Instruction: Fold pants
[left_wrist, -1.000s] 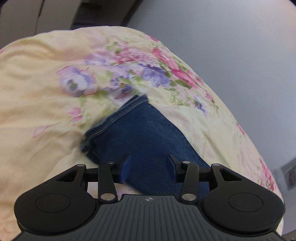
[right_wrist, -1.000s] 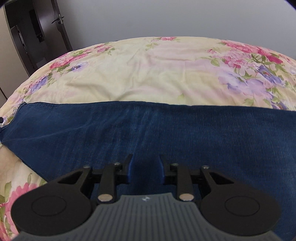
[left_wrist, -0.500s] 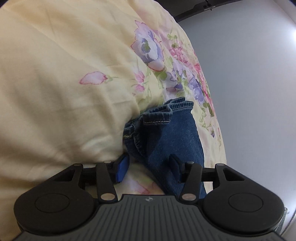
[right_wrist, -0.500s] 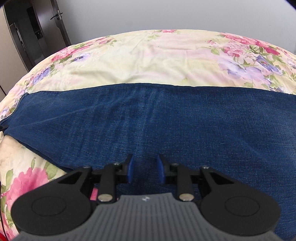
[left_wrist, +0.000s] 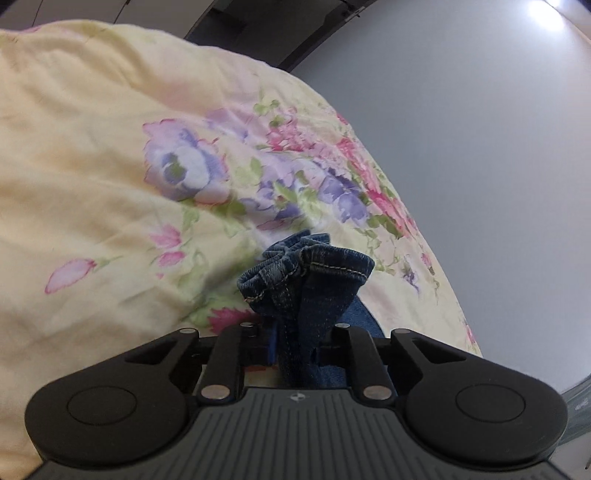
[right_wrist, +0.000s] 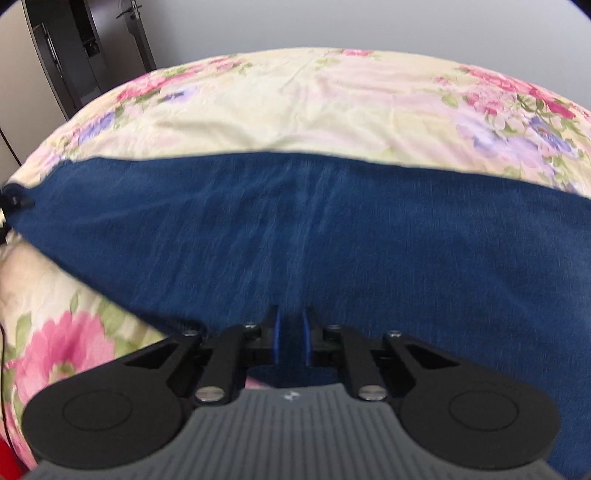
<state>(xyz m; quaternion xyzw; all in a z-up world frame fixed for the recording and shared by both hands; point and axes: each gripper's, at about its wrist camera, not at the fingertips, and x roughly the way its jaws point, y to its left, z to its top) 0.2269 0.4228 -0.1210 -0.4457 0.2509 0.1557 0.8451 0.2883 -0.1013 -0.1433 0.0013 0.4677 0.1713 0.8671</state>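
The pants are dark blue jeans lying on a floral bedspread. In the left wrist view my left gripper (left_wrist: 295, 343) is shut on the bunched hem end of the jeans (left_wrist: 314, 273), which sticks up between the fingers. In the right wrist view the jeans (right_wrist: 332, 229) stretch flat across the bed from left to right. My right gripper (right_wrist: 290, 332) is shut on the near edge of the denim, the blue pads close together with cloth between them.
The yellow floral bedspread (right_wrist: 314, 107) covers the bed and also shows in the left wrist view (left_wrist: 92, 166). A grey wall (left_wrist: 480, 147) lies beyond the bed's edge. A dark door frame (right_wrist: 74, 55) stands at the back left.
My left gripper has closed on the hem of the jeans and lifted it, bunching the cloth. My right gripper has closed on the near edge of the denim.
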